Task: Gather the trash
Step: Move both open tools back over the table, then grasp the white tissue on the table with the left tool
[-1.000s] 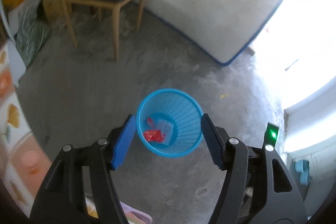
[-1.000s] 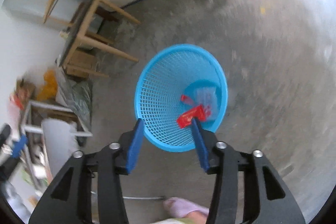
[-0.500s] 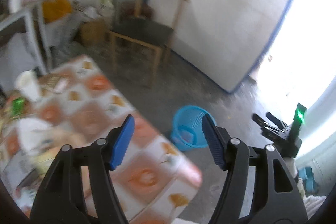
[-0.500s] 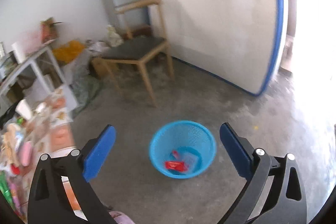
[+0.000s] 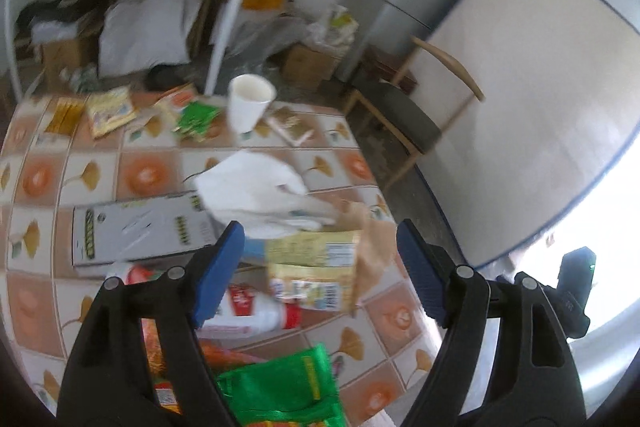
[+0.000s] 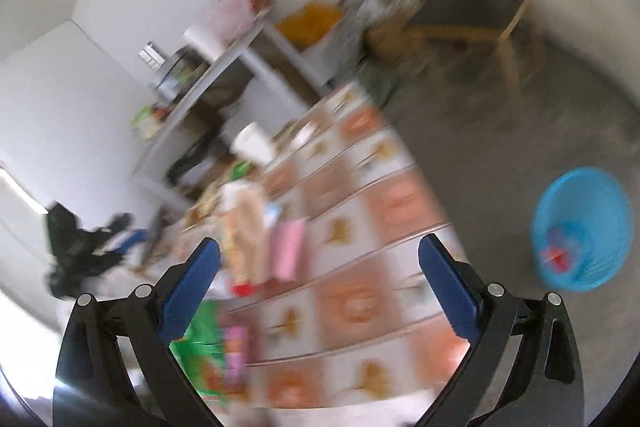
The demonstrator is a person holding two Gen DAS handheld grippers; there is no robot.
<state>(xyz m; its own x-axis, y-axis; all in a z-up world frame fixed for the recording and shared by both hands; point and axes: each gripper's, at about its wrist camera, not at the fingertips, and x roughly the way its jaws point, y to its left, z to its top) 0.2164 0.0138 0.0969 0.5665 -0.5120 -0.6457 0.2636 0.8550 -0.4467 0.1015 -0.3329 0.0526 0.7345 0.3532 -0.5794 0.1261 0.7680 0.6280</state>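
Both tongs have swung up from the blue basket (image 6: 582,231) to the littered counter (image 5: 148,173), left tongs (image 5: 320,267) just opening, right tongs (image 6: 320,287) wide, both empty. Red wrapper (image 6: 554,255) lies binned at three o'clock. Next pick looks like the yellow packet (image 5: 316,267), dead ahead.

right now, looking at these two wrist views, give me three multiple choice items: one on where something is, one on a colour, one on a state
1. Where is the white paper cup?
A. upright on the tiled table
B. inside the basket
C. on the chair seat

2. What colour is the mesh waste basket?
A. green
B. blue
C. white

3. How does the right gripper stand?
A. clamped on a wrapper
B. shut and empty
C. open and empty

Answers:
1 A, it stands mouth up near the table's far edge.
2 B, it shows blue on the grey floor.
3 C, the blue pads stand wide apart with nothing between them.
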